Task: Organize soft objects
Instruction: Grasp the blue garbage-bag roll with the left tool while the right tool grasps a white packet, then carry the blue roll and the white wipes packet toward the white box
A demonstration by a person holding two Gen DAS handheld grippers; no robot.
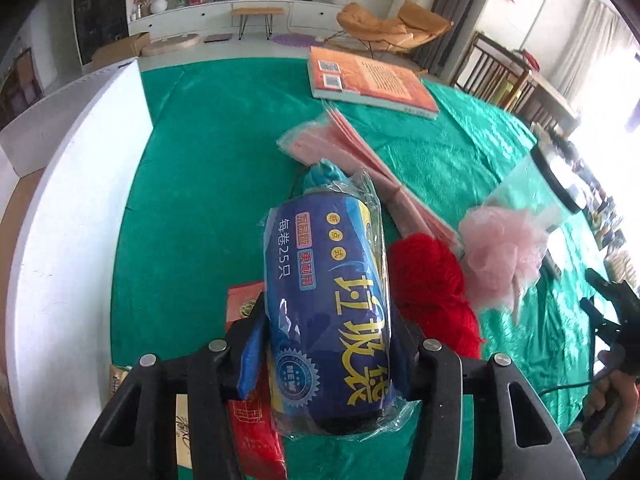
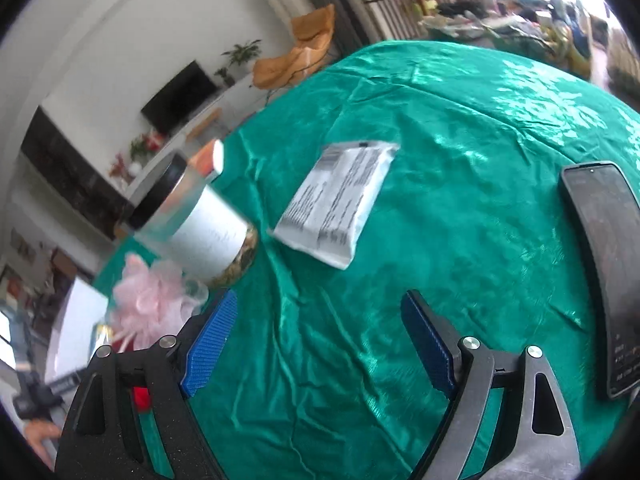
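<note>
Jaws of the left gripper (image 1: 326, 354) are clenched on a blue cylindrical roll of bin bags in a clear plastic wrapper (image 1: 328, 308), pads pressing its lower flanks while its length runs away from the camera, apparently lifted clear of the worktop. The right gripper (image 2: 320, 344) hangs released, blue ribbed pads standing wide with only cloth between them.

The step in hand looks like carrying this roll to wherever the soft things are being gathered, probably the white box wall (image 1: 72, 208) along the worktop's left edge. The wrapper is slick and loose, so a steady squeeze on the roll's body, not the film, should keep it from sliding; holding it level and setting it down gently would help, since the grip sits near one end.

Just beside the roll lie a red ball of yarn (image 1: 432, 280) and a pale pink mesh bath pouf (image 1: 500, 256), with a flat pink packet in clear film (image 1: 340, 148) behind. A red printed packet (image 1: 248, 420) shows beneath the gripper. Toward the far edge rests an orange paperback book (image 1: 368, 80). A clear jar with black lid and white label (image 2: 200, 224) stands by the pouf; a white printed sachet (image 2: 340, 200) and a dark phone (image 2: 604, 264) lie further right.

A shiny green cloth (image 2: 460, 120) covers the worktop. Behind are a television, potted plants, an orange lounge chair.
</note>
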